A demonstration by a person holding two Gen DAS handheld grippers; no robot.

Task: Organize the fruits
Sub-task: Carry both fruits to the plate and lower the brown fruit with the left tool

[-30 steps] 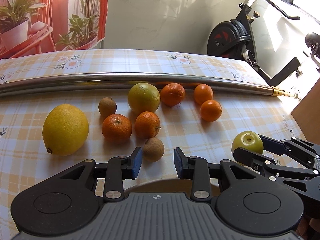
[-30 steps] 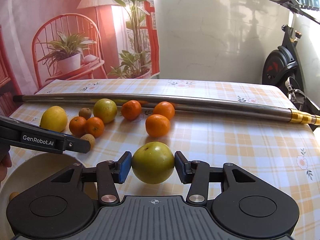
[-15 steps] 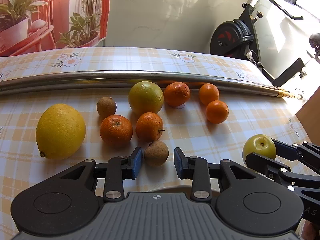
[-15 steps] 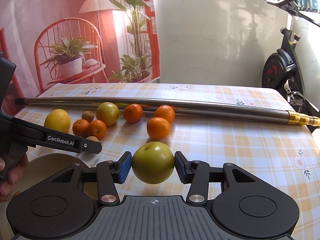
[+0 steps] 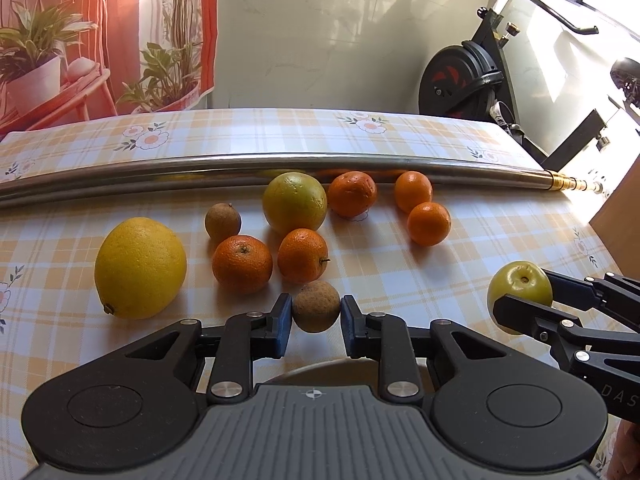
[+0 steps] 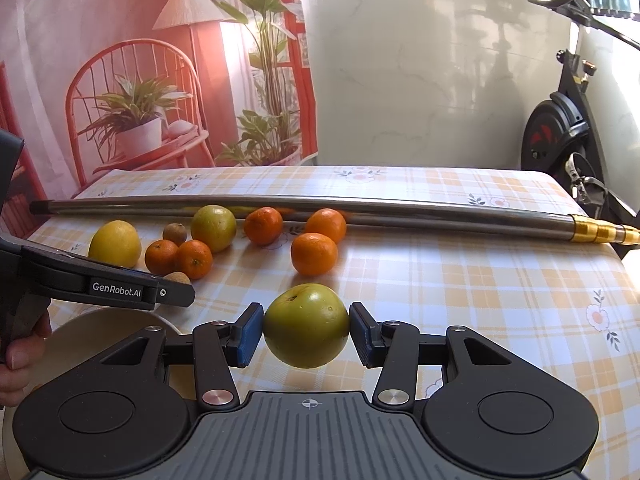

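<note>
A small brown fruit [image 5: 316, 300] rests on the checked tablecloth. My left gripper [image 5: 316, 311] is closing on it, and both blue pads touch its sides. Behind it lie a big yellow lemon [image 5: 140, 268], a second brown fruit [image 5: 223, 222], a greenish orange [image 5: 294, 203] and several mandarins, the nearest [image 5: 303, 255] just beyond the held fruit. My right gripper [image 6: 307, 322] is shut on a green apple [image 6: 306, 326] and holds it above the cloth. The left wrist view shows this apple [image 5: 518, 286] at the right edge.
A long steel pole [image 5: 280, 164] with a brass end lies across the table behind the fruit. A pale bowl [image 6: 100, 320] sits at the near edge beneath the left gripper. A person's hand [image 6: 20, 356] grips the left tool. An exercise bike [image 5: 472, 76] stands past the table's right end.
The left gripper slid forward around the near brown fruit and its jaws narrowed until the pads met it. The right gripper and its apple kept still.
</note>
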